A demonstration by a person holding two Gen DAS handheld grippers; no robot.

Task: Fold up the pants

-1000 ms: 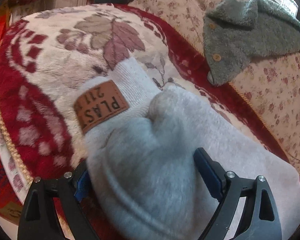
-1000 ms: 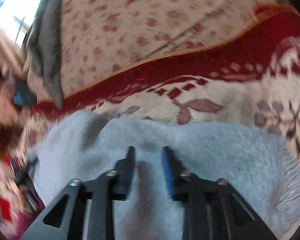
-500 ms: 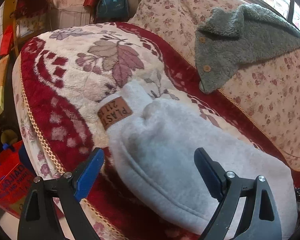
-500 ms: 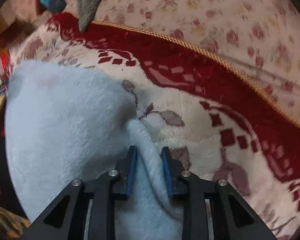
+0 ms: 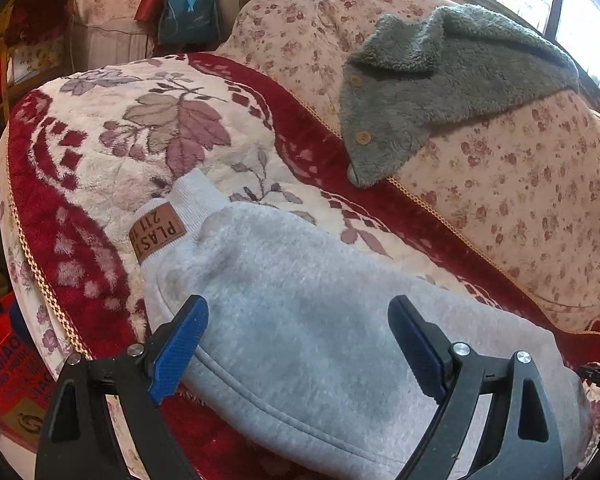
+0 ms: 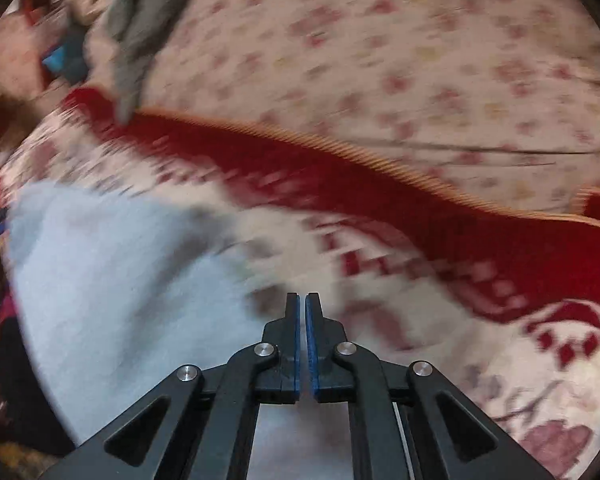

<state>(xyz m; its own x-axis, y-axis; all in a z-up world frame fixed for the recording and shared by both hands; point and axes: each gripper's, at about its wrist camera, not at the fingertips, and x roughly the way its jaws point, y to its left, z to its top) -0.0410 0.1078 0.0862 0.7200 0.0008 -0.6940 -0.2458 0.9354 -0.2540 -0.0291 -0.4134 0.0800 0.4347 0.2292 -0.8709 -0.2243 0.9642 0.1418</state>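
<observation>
Light grey fleece pants (image 5: 320, 320) lie folded on the red and cream floral blanket (image 5: 100, 152) over the sofa seat, with a brown leather patch (image 5: 158, 232) on the ribbed waistband at the left. My left gripper (image 5: 296, 340) is open and empty, held just above the pants. In the blurred right wrist view the pants (image 6: 112, 280) lie to the left. My right gripper (image 6: 302, 308) is shut with nothing between its fingers, over the blanket (image 6: 420, 300) beside the pants.
A grey fleece jacket (image 5: 440, 80) hangs over the floral sofa back (image 5: 520, 184). A blue bag (image 5: 188, 8) and red boxes (image 5: 4, 364) stand to the left, past the seat's edge.
My left gripper has let go of the pants and drawn back, open. My right gripper has let the fold of the pants go, shut fully and swung to the right.
</observation>
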